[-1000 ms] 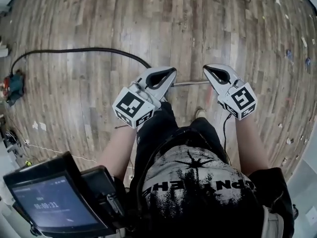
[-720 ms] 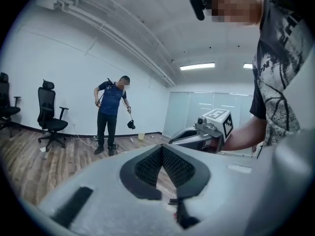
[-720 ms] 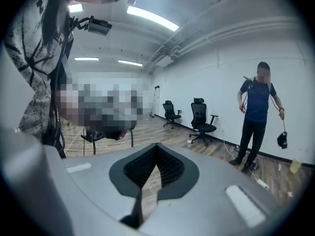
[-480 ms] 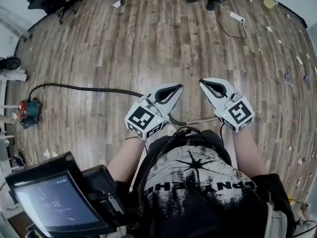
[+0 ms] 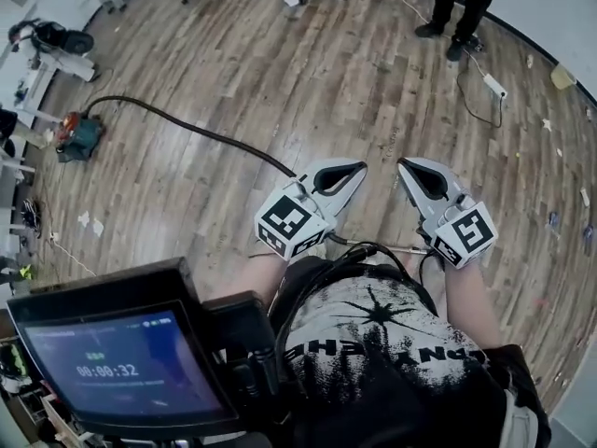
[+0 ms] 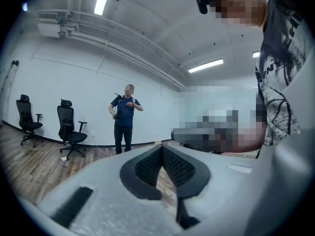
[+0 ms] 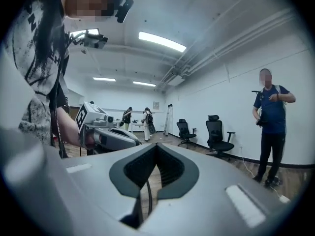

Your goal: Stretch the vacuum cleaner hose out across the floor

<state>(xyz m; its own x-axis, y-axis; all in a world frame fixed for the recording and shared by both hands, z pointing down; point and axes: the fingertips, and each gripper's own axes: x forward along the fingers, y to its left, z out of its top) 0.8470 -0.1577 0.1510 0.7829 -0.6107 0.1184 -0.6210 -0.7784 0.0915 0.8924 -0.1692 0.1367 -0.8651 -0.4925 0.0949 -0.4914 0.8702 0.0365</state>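
The long black ribbed vacuum cleaner hose (image 5: 215, 136) lies on the brown wood-plank floor (image 5: 280, 63). It runs from the small teal-and-red vacuum cleaner (image 5: 79, 136) at the far left, curves up and then slants down toward the person, and passes out of sight behind the left claw (image 5: 360, 167). Neither claw touches it. The left claw is held above the floor with its grey jaws pressed together at the tips (image 6: 161, 148) and nothing gripped; only floor shows through the gap behind them. The right claw (image 5: 402, 164), just beside it and pointing the same way, is likewise closed (image 7: 156, 146). A thin dark cable (image 7: 145, 195) hangs in view through the opening behind its tips, but the pads do not clamp it. A standing person in a blue top (image 6: 125, 122) waits near two black office chairs (image 6: 69, 129) by the white wall.
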